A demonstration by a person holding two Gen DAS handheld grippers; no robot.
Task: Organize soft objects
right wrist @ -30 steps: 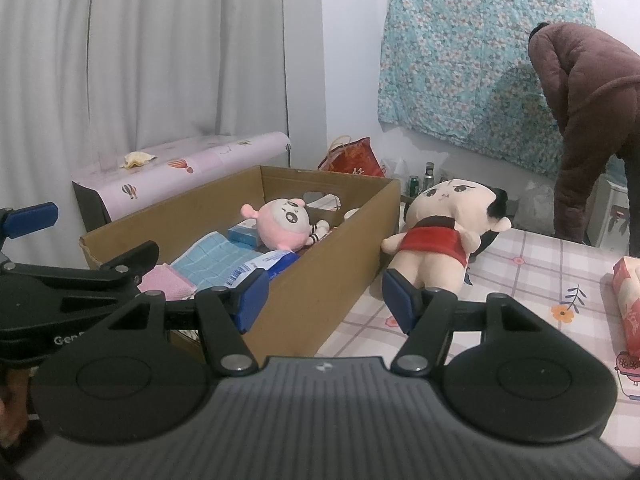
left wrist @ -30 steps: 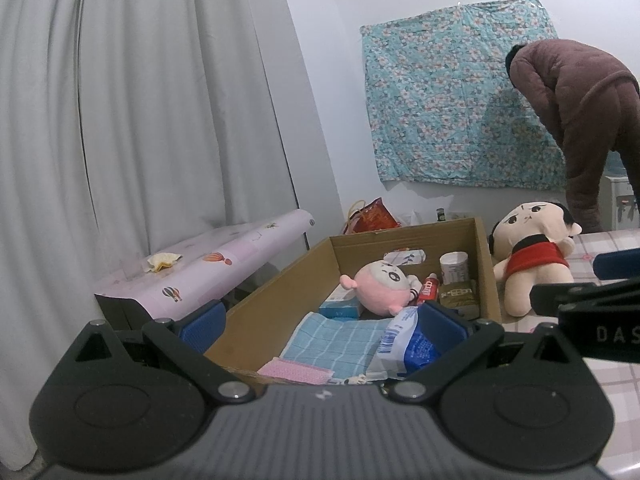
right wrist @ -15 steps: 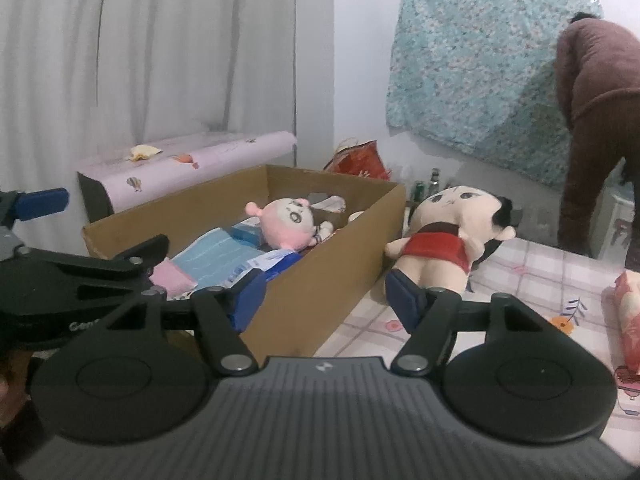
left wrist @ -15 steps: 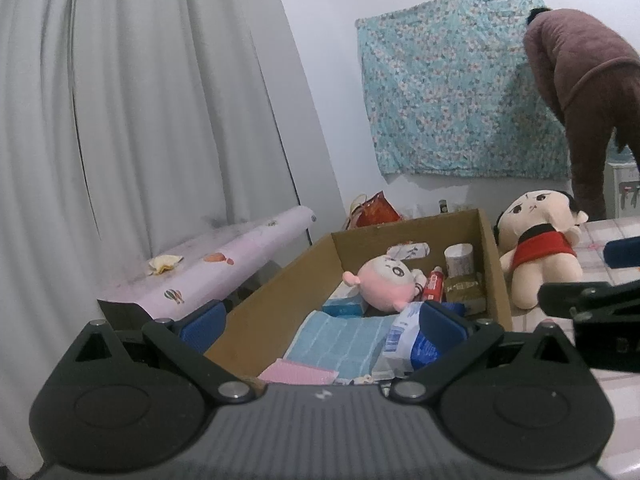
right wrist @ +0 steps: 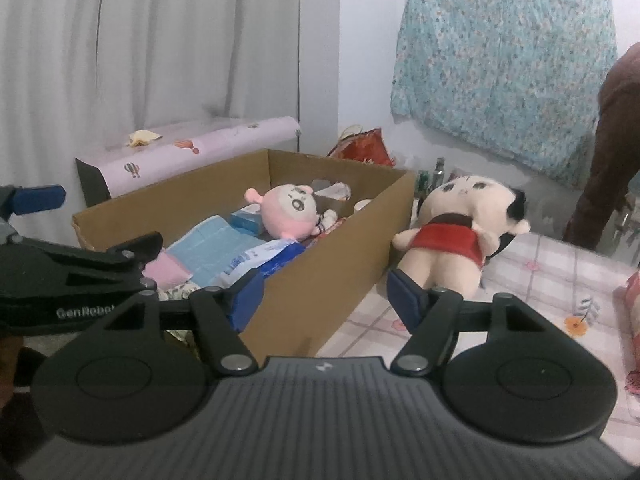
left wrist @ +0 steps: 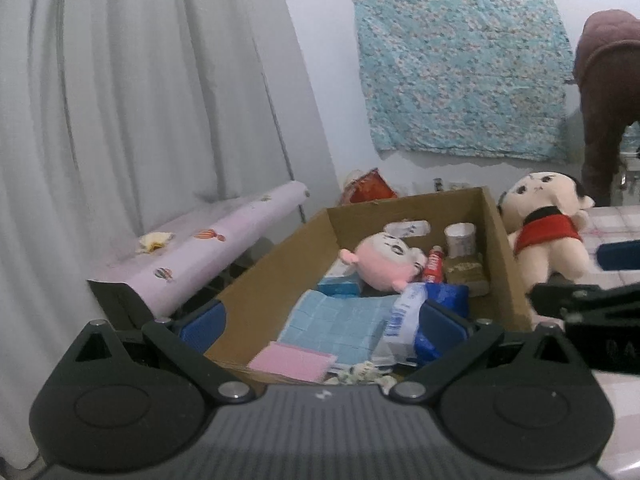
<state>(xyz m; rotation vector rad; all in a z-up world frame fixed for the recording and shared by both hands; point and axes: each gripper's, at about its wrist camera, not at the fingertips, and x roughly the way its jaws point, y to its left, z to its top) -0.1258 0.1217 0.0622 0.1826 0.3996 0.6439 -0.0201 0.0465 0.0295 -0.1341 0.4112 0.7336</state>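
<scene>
**Both grippers empty above open carton; doll outside it**

Compared with the frame one second before, the person in the brown padded garment [left wrist: 604, 92] was displaced toward the right edge of both views, and the right gripper's jaws were recorded slightly wider apart; the carton and its contents were unchanged.

The left gripper [left wrist: 322, 320] was held with its blue ribbed pads well apart, nothing between them, over the near end of the cardboard box [left wrist: 280, 264]. The right gripper [right wrist: 326, 292] was likewise spread, with no object gripped, its gap framing the box's near corner.

The box was noted as plain brown corrugated board, rectangular, open at the top. Inside it were recorded: a round pink plush [left wrist: 384, 260] with small stubby ears, lying on its side; a flat blue waffle-textured cloth [left wrist: 336, 316]; a thin pink pad [left wrist: 294, 360] at the near end; a crinkled blue-and-white plastic pack [left wrist: 436, 300]; a red tube [left wrist: 434, 264]; a white cylindrical cup [left wrist: 460, 238].

A large cream-coloured plush doll [right wrist: 452, 236], black-haired and red-skirted, was observed outside the box, leaning just beside its right wall on the checked tablecloth [right wrist: 540, 276].

A rolled pink sheet [right wrist: 192, 144] printed with balloons lay behind the box. A floral turquoise fabric [right wrist: 504, 68] hung flat on the wall.
</scene>
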